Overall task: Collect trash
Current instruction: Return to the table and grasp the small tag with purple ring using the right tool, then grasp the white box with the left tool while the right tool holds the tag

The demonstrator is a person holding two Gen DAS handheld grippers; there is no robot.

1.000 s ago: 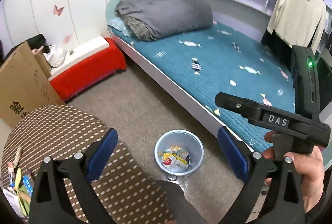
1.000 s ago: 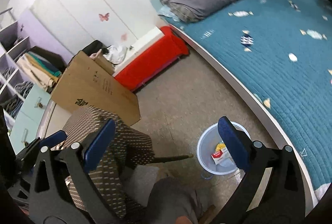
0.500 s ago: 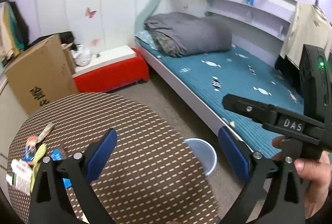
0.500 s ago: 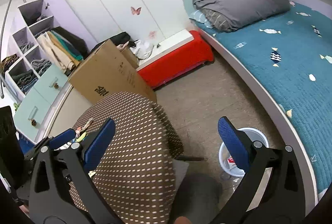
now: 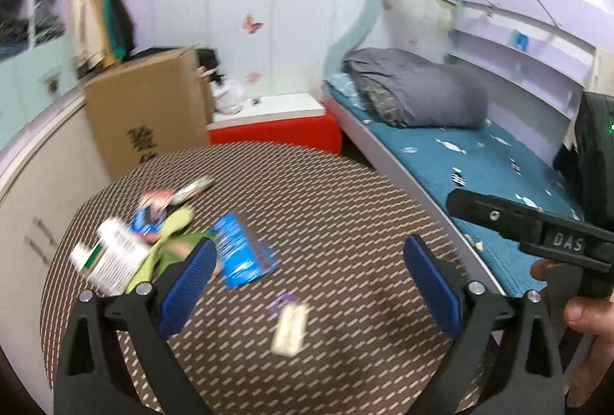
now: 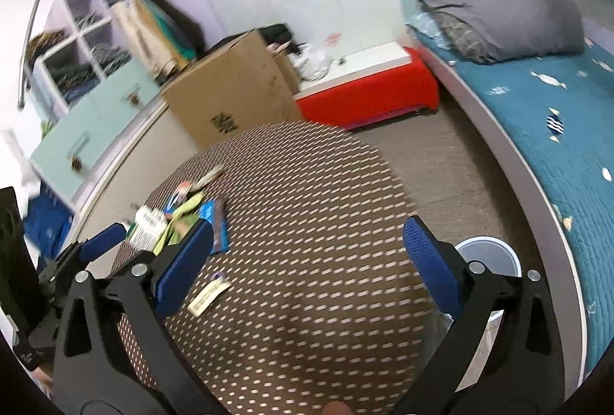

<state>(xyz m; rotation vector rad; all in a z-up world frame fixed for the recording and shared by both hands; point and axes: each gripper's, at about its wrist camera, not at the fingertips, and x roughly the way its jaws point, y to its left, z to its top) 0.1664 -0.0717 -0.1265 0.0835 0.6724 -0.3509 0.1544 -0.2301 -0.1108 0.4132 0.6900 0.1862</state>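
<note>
On the worktop [image 5: 345, 207] your wrappers [image 5: 161, 242] were bunched far-left; light, crinkly stuff (pinch an edge). Small label [image 5: 288, 326] lay flat between your left gripper [image 5: 307, 284]'s wide, empty fingers.

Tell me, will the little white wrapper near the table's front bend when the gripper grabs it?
Probably: the white wrapper lies flat on the table, so it looks thin, floppy and light. It may slide on the cloth before the jaws pinch it. The blur hides its material.
</note>
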